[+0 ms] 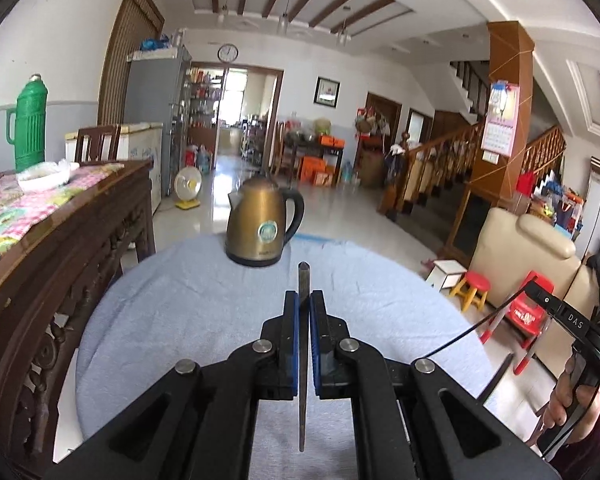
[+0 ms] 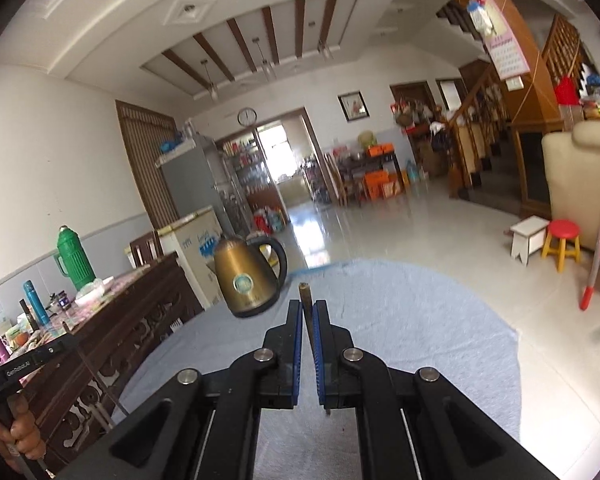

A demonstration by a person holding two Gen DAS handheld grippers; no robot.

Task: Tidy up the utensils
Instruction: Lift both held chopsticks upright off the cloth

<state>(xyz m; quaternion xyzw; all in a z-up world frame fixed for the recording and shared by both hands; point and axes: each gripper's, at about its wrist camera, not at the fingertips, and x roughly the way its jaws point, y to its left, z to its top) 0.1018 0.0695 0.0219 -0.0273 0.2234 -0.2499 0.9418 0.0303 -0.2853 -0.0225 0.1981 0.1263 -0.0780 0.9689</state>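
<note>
**Both grippers hold a thin stick-like utensil above the cloth-covered worktop**

The left gripper (image 1: 304,300) is clenched on a slim dark utensil (image 1: 302,280), which looks like a chopstick. The stick runs straight between the blue pads (image 1: 296,320), its blunt end poking out ahead of the fingertips and its other end trailing back toward the camera. It is held above the round worktop (image 1: 180,300), which is draped in a pale blue cloth.

The right gripper (image 2: 308,312) grips a second thin utensil (image 2: 305,296), brownish with a squared tip, pinched between its blue pads (image 2: 298,328). This stick leans a little, crossing the gap from upper left to lower right, and its lower end shows just below the right pad. It too sits over the cloth-covered worktop (image 2: 420,320).

Toward the far edge of the worktop stands a bronze electric kettle (image 1: 262,224) with a black handle and base, upright on the cloth and well ahead of both grippers. In the right wrist view the kettle (image 2: 246,276) appears to the left of the held stick.

Beside the worktop stands a dark carved wooden sideboard (image 1: 60,248) with a checked cover, carrying a green thermos (image 1: 30,124) and a white bowl (image 1: 44,176). A red and yellow stool (image 1: 472,290) stands on the tiled floor to the right, near a cream sofa (image 1: 528,252).
</note>
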